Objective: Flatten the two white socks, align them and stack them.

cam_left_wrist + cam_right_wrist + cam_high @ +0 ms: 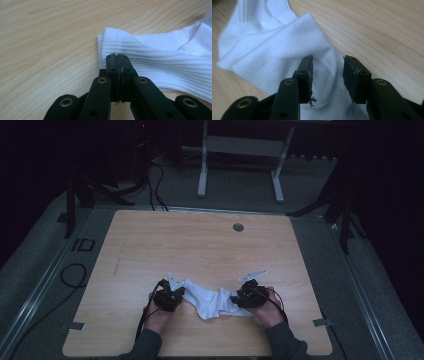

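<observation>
We list one white sock (212, 302) on the worktop (200, 245). Our left hand-held gripper (117, 56) has its jaws together, by the ribbed cuff; whether it pinches fabric we cannot tell. Our right hand-held gripper (328, 62) has its jaws apart over the sock.

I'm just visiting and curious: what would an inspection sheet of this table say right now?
Surface: wooden table, with a round grommet at the far edge.
Job's things: white sock, crumpled, near the front edge.
Clutter: nothing seen.
Grippers: left hand-held gripper has its jaws shut at the sock's ribbed cuff; right hand-held gripper has its jaws apart, sock fabric between them.
Cables: black cables on the floor.
Surroundings: dark room, grey table frame behind.
</observation>
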Demonstrator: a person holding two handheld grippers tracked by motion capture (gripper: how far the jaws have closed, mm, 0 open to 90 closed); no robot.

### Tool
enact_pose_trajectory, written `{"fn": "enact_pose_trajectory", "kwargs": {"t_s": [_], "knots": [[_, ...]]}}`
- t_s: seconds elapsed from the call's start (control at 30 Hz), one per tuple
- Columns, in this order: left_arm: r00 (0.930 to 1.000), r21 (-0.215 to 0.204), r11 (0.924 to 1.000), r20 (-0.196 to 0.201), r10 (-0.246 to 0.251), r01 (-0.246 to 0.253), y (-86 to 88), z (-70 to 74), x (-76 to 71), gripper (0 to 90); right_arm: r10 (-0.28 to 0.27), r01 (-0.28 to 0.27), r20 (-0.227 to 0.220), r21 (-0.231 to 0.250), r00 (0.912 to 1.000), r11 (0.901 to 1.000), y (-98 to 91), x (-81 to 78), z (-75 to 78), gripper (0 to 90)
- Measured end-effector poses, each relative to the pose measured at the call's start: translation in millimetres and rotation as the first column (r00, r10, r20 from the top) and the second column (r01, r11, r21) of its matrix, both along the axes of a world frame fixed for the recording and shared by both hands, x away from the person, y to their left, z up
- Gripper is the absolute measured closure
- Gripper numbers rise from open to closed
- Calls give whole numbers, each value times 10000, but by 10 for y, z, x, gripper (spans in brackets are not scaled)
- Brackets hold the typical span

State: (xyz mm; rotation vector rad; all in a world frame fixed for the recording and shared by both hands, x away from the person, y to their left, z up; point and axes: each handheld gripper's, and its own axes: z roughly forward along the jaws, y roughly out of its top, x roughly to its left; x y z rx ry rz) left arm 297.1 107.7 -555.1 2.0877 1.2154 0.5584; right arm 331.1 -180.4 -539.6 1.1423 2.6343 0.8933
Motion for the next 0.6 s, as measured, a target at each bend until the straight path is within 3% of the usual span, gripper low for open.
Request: {"fn": "enact_pose_trajectory", "kwargs": {"t_s": [0.27, 0.6], "knots": [[10000, 19, 10000, 11, -2, 2, 0, 0, -1, 884, 88, -88, 189, 34, 9998, 10000, -24, -53, 11, 841], [10000, 23, 10000, -2, -5, 5, 2, 0, -1, 883, -11, -23, 668, 516, 9978, 9987, -211, -215, 220, 860]]}}
